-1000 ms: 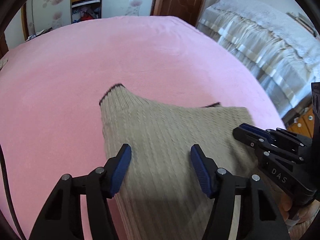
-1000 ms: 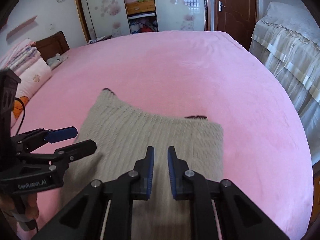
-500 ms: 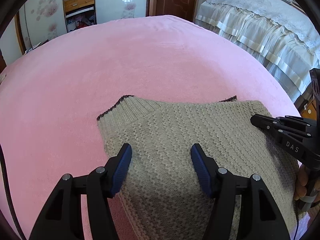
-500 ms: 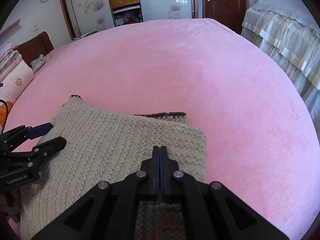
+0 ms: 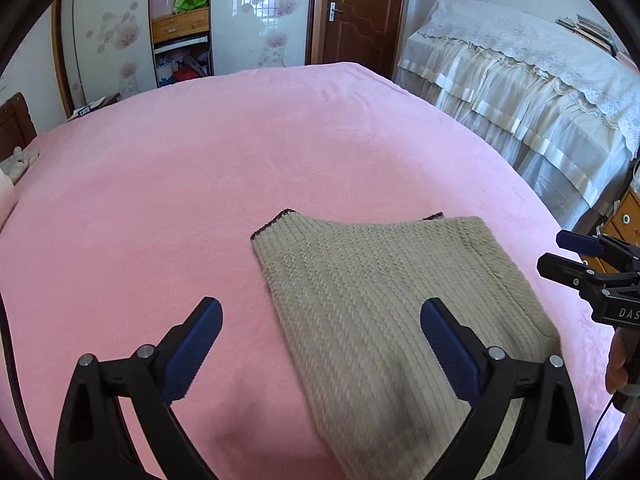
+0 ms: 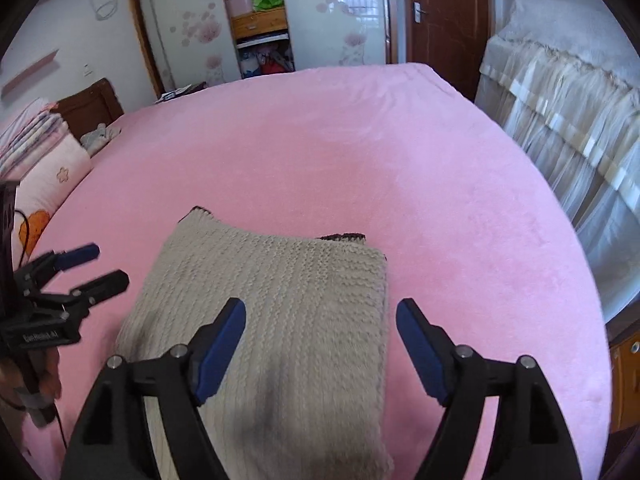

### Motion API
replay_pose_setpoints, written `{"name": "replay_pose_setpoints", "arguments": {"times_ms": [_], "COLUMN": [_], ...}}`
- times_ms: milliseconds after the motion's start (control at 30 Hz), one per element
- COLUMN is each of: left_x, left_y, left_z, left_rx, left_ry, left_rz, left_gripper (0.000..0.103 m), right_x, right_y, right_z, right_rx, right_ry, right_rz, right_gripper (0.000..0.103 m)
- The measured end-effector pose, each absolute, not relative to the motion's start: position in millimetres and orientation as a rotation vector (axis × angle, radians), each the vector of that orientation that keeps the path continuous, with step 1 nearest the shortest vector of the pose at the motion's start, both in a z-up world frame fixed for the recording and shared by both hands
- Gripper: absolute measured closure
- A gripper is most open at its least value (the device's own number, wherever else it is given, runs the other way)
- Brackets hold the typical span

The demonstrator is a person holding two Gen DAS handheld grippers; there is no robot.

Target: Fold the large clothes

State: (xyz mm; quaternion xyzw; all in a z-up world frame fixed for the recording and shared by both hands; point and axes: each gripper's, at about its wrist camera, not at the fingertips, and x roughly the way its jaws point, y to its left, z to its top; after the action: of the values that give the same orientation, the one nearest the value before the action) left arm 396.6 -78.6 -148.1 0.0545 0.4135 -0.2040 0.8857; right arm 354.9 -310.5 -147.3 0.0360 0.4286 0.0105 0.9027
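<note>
A beige knitted sweater (image 5: 384, 304) with dark trim lies folded flat on the pink bed cover (image 5: 200, 184); it also shows in the right wrist view (image 6: 288, 312). My left gripper (image 5: 320, 344) is open and empty, raised over the sweater's left edge. My right gripper (image 6: 320, 344) is open and empty, raised over the sweater's right edge. Each gripper shows in the other's view: the right one (image 5: 576, 252) at the sweater's right, the left one (image 6: 92, 268) at its left.
A second bed with a white lace cover (image 5: 540, 92) stands to the right. A wardrobe (image 5: 180, 24) and a brown door (image 5: 356, 16) are at the back. Stacked pillows (image 6: 36, 160) lie at the left. A wooden drawer unit (image 5: 624, 220) stands at the right.
My right gripper was shut half a second ago and is now open wide. My left gripper has opened wider and shifted left. Both have pulled back from the sweater, which lies flat.
</note>
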Motion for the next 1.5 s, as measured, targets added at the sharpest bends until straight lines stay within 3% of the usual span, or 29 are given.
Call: {"name": "replay_pose_setpoints", "arguments": {"times_ms": [500,800,1167,1500], "left_x": [312,296,313,355], "left_y": [-55,-48,-50,-48], "left_z": [-77,-89,-169,-246], "left_rx": [-0.027,-0.176,-0.226,-0.454], "left_ry": [0.872,1.038,1.183,1.209], "left_rz": [-0.425,-0.586,-0.626,-0.653], "left_gripper": [0.001,0.001,0.001,0.001], "right_x": [247,222,255,305], "right_y": [-292,-296,-346,-371], "right_z": [-62,-45,-113,-204], "right_rx": [-0.036,-0.077,0.093,0.341], "right_ry": [0.74,0.718,0.919,1.078], "right_rz": [0.016,0.008,-0.013,0.143], "right_gripper": [0.025,0.011,0.007,0.007]}}
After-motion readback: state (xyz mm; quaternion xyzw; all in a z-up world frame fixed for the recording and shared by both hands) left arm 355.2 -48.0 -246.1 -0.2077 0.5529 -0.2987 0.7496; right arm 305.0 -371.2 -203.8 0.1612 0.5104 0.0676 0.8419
